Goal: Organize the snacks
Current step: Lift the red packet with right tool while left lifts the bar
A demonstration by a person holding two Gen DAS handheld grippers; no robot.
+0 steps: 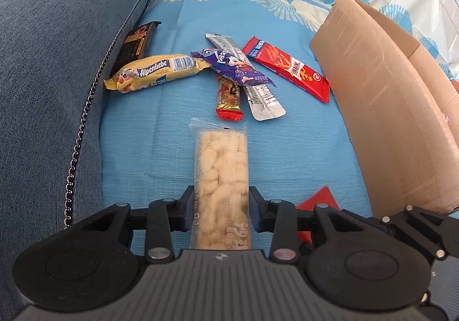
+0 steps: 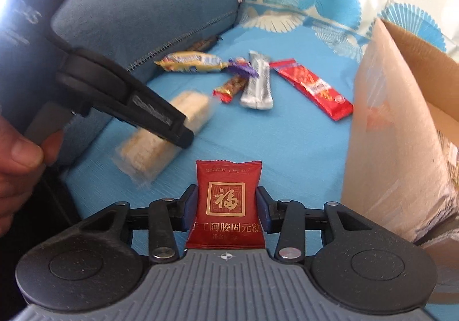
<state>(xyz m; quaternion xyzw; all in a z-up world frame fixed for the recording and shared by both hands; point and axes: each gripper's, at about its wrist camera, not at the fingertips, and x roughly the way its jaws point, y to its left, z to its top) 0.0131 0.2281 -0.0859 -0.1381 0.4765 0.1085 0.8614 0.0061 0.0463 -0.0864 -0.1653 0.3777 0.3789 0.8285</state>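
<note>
Pale puffed-rice bar (image 1: 221,177) in a clear wrapper sits between the pads of the left gripper (image 1: 221,206), long axis running straight out along the fingers. Both pads press the wrapper's long edges near the bar's near half: pinching it. In the right wrist view the bar looks tilted and blurred above the blue sheet (image 1: 301,149); cannot tell whether its far end touches the cloth.

Red square sachet (image 2: 228,203) with gold characters stands upright between the pads of the right gripper (image 2: 228,206), both pads against its side edges: pinched.

Handling, judged: the bar looks light and brittle, and the film slick. Side pressure at mid-length should hold; a hard squeeze could crumble it. A grip near one end leaves the far end to droop or swing. The sachet looks light and soft, with crimped edges giving the pads some purchase.

Farther out on the sheet: a yellow candy pack (image 1: 155,71), a dark bar (image 1: 137,40) against the blue cushion (image 1: 57,62), and a loose cluster of a purple packet (image 1: 229,65), a silver stick (image 1: 258,91) and a small red-ended bar (image 1: 229,100), overlapping. A long red packet (image 1: 287,68) lies just beside the cardboard box (image 1: 373,91), which stands open at the right, the likely place for the snacks.
</note>
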